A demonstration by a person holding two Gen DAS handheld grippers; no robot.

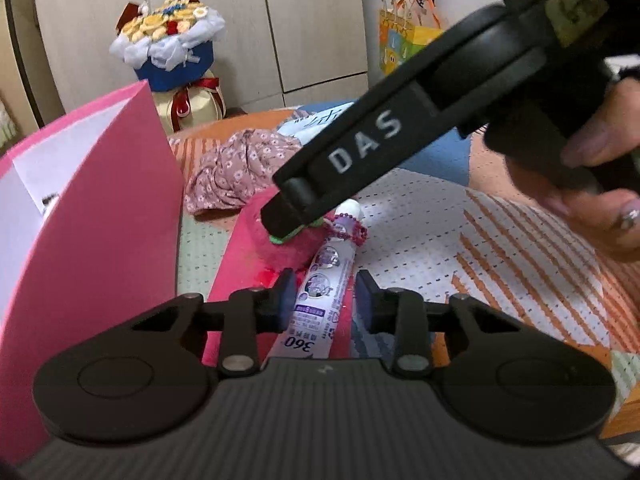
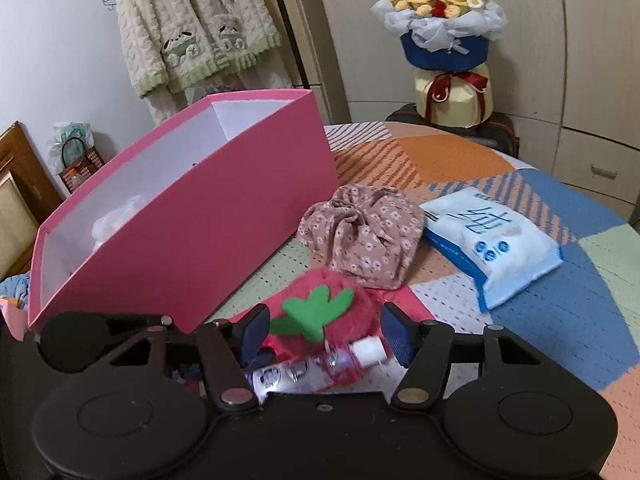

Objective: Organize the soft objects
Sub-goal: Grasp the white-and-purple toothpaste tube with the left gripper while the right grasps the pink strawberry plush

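- The pink box [image 2: 224, 184] stands open on the patterned bedspread [image 2: 560, 320], and through its open top something pale and crumpled shows inside; what it is I cannot make out. That looks like the only thing packed so far.
- Down in front, the left gripper [image 1: 326, 296] has its jaws on either side of a white and purple tube [image 1: 320, 292]. The left pad sits right against the tube, the right pad shows a sliver of gap, so I call it not clamped yet.
- The right gripper [image 2: 324, 334] comes in over the red plush strawberry [image 2: 320, 320] with its green felt leaf. The jaws stand on both flanks of it, apart from the fuzz, not squeezing as far as I can see.
- Strawberry and tube lie touching each other on a pink flat piece [image 2: 412, 304], likely the box lid, just beside the box.
- Still out on the bedspread: the flowered cloth pouch [image 2: 364, 236] near the box wall, and the blue and white tissue pack [image 2: 492, 240] just beside it.
- My read: early going. Four things wait outside the box, two of them are about to be gripped, none is lifted.
- A hand [image 1: 600, 176] holds the right gripper's handle in the left view.
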